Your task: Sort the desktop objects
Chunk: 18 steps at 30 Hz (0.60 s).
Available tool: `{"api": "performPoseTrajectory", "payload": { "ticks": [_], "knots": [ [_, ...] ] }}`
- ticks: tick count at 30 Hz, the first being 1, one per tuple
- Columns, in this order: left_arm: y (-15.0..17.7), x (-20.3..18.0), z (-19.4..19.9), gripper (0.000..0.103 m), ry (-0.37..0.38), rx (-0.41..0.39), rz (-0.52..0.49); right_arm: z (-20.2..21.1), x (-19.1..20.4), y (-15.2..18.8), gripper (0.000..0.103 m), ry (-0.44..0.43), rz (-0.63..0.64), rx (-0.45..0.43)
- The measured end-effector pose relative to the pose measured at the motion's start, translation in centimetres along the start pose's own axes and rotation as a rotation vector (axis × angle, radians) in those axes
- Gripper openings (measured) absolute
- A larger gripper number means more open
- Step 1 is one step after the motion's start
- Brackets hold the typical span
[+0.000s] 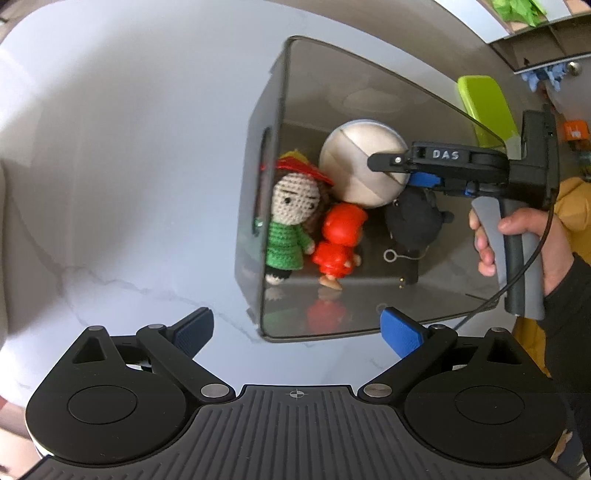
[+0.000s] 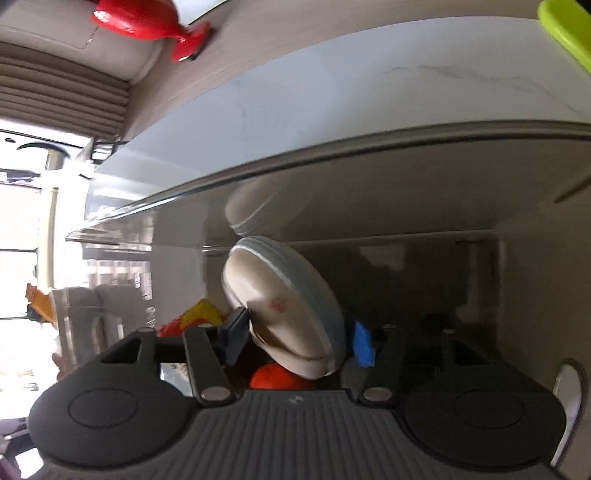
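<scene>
A dark, glossy storage box stands on the white marble table. Inside lie a crocheted doll in green, a red figurine and a black plush. My right gripper reaches into the box from the right and is shut on a beige disc-shaped case; in the right wrist view the case sits between the pads. My left gripper is open and empty, just in front of the box's near edge.
A lime-green object lies beyond the box at the right. The person's hand holds the right gripper's handle. In the right wrist view a red toy sits far off past the table edge.
</scene>
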State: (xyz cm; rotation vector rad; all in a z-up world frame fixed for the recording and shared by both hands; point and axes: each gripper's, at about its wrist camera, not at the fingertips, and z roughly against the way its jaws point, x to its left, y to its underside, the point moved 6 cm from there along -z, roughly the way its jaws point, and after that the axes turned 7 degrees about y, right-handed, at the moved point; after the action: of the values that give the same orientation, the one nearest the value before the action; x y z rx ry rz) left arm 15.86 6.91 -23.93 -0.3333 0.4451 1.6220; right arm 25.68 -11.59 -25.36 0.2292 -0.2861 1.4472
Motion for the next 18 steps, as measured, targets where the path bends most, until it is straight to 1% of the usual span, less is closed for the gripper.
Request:
{"api": "performPoseTrajectory", "payload": {
  "ticks": [2, 3, 5, 7, 9, 11, 12, 14, 16, 17, 18],
  "knots": [
    [-0.1, -0.7, -0.1, 0.100, -0.009, 0.001, -0.014, 0.9, 0.4, 0.2, 0.064, 0.041, 0.048, -0.034],
    [-0.3, -1.0, -0.2, 0.100, -0.014, 0.000, -0.020, 1.8, 0.5, 0.3, 0.067, 0.059, 0.064, -0.055],
    [-0.5, -1.9, 0.0, 0.100, -0.017, -0.015, -0.030, 3.7, 0.7, 0.6, 0.068, 0.087, 0.088, -0.102],
    [-0.9, -3.5, 0.6, 0.100, 0.014, -0.049, -0.063, 6.2, 0.5, 1.1, 0.069, 0.083, 0.084, -0.165],
    [-1.3, -5.5, 1.1, 0.100, 0.058, -0.078, -0.103, 9.1, -0.4, 1.9, 0.075, 0.056, 0.065, -0.233],
    [-1.6, -7.8, 0.8, 0.100, 0.098, -0.085, -0.136, 11.9, -1.6, 2.8, 0.076, 0.027, 0.035, -0.297],
    [-1.7, -8.9, 0.3, 0.100, 0.092, -0.078, -0.149, 12.7, -2.3, 3.2, 0.076, 0.026, 0.010, -0.320],
    [-2.0, -10.9, -0.8, 0.100, 0.035, -0.070, -0.177, 14.3, -3.8, 4.0, 0.076, 0.026, -0.039, -0.365],
    [-2.0, -12.8, -1.6, 0.100, 0.001, -0.068, -0.205, 16.0, -5.7, 5.3, 0.076, 0.042, -0.078, -0.391],
    [-2.0, -13.8, -2.0, 0.100, -0.009, -0.066, -0.218, 16.7, -6.8, 6.0, 0.077, 0.053, -0.097, -0.399],
    [-1.9, -15.0, -2.4, 0.100, 0.000, -0.062, -0.231, 17.3, -7.9, 6.9, 0.082, 0.063, -0.117, -0.405]
  ]
}}
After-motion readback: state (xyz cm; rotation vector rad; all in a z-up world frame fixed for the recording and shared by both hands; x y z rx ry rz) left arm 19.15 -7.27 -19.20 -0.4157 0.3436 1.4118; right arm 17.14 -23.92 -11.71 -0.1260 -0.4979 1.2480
